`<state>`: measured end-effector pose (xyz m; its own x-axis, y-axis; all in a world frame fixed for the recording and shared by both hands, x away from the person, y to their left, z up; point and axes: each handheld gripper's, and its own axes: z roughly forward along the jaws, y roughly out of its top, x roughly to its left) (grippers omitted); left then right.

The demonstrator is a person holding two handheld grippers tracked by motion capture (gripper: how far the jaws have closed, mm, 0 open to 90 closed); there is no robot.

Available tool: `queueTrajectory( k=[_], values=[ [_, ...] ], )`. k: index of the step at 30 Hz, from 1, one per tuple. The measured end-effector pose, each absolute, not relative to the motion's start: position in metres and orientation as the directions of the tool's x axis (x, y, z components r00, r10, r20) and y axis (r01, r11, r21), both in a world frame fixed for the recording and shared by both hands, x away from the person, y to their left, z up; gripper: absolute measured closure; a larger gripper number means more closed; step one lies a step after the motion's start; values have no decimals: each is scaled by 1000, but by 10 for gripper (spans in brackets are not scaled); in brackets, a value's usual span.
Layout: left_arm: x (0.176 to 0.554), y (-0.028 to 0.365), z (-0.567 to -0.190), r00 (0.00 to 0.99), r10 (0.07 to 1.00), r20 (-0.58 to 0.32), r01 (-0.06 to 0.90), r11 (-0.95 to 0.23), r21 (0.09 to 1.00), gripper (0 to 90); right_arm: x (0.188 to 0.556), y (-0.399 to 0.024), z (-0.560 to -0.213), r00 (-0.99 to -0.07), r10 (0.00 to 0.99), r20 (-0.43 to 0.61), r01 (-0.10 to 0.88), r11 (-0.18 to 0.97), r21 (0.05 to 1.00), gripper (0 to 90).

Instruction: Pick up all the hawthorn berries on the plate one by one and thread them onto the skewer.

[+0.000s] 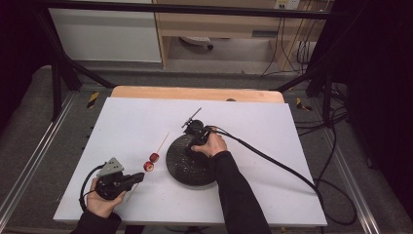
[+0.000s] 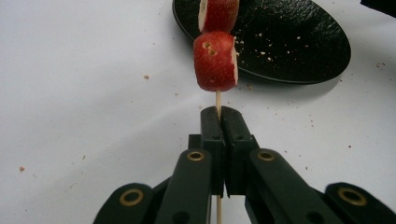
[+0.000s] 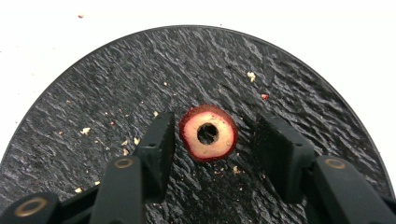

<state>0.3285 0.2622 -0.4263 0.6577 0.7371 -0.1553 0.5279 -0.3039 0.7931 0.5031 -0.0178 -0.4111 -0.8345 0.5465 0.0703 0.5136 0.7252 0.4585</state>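
Right gripper view: right gripper (image 3: pixel 212 140) stood spread around a cored fruit slice (image 3: pixel 208 133) lying on the plate (image 3: pixel 93 93); left gripper (image 2: pixel 219 121) pinched the skewer (image 2: pixel 217 100).

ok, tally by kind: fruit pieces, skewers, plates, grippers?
Red fruit pieces: 3, namely two on the skewer and one on the plate
Skewer: 1
Black plate: 1
Grippers: 2, left and right
Total: 7

Grey carpet (image 1: pixel 29 122), pale wooden desk (image 1: pixel 219 22) beyond
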Motion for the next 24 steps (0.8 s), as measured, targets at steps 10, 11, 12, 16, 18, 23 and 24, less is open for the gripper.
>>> queueTrajectory(
  k=[10,11,12,16,18,23,24],
  values=[
    [329,262,-426,660,736,-151,526,-308,793,884,506,-17,-414,-836,538,104,522,724,452,592],
    [329,262,-426,660,736,-151,525,-309,793,883,506,-17,-414,-837,537,104,521,724,451,595],
    [329,262,-427,661,736,-151,525,-309,793,883,506,-17,-415,-836,538,105,522,724,451,596],
    [329,262,-426,660,736,-154,526,-306,793,883,506,-17,-414,-836,538,109,524,723,450,600],
    [329,262,-426,660,736,-152,525,-308,793,883,506,-18,-414,-835,540,109,526,722,449,601],
    [328,261,-426,661,735,-151,524,-308,794,883,503,-19,-407,-816,562,135,552,687,473,603],
    [328,261,-426,662,734,-150,523,-309,794,884,503,-19,-405,-810,568,145,559,676,481,603]
  ],
)
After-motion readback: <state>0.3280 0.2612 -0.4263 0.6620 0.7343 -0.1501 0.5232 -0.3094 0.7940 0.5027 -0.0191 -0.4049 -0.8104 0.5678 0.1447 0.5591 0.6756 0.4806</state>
